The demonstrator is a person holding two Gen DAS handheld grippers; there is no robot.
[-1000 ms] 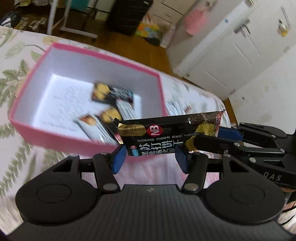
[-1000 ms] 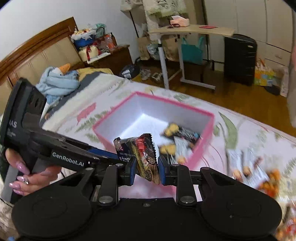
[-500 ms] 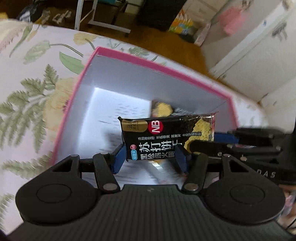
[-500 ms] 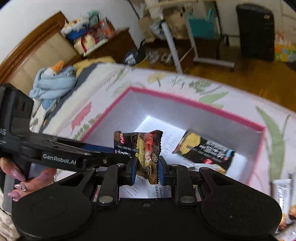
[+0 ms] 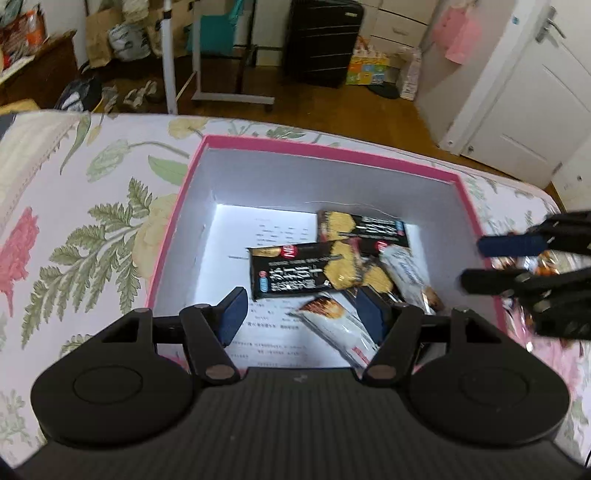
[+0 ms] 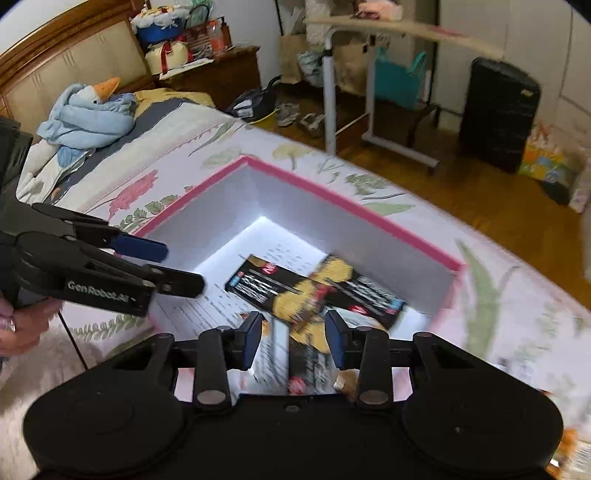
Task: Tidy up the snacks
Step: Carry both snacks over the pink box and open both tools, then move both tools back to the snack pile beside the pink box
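Observation:
A pink box (image 5: 173,221) with a white inside sits on the flowered bedspread; it also shows in the right wrist view (image 6: 332,199). Several snack packets lie in it: a black cracker packet (image 5: 303,275), a second black one (image 5: 364,229) behind it, and white wrapped bars (image 5: 338,325). My left gripper (image 5: 301,314) is open and empty over the box's near side. My right gripper (image 6: 293,336) is open over the box, with a dark packet (image 6: 310,365) blurred just below its jaws. The right gripper also shows at the right in the left wrist view (image 5: 517,266).
More loose snacks (image 5: 532,264) lie on the bedspread right of the box. A blue plush goose (image 6: 88,114) lies at the headboard end. Beyond the bed edge are a rolling table (image 6: 388,33) and a black suitcase (image 6: 498,114) on the wooden floor.
Both grippers have opened and let go of their packets, which now lie in the box. Both grippers have drawn back a little from the box.

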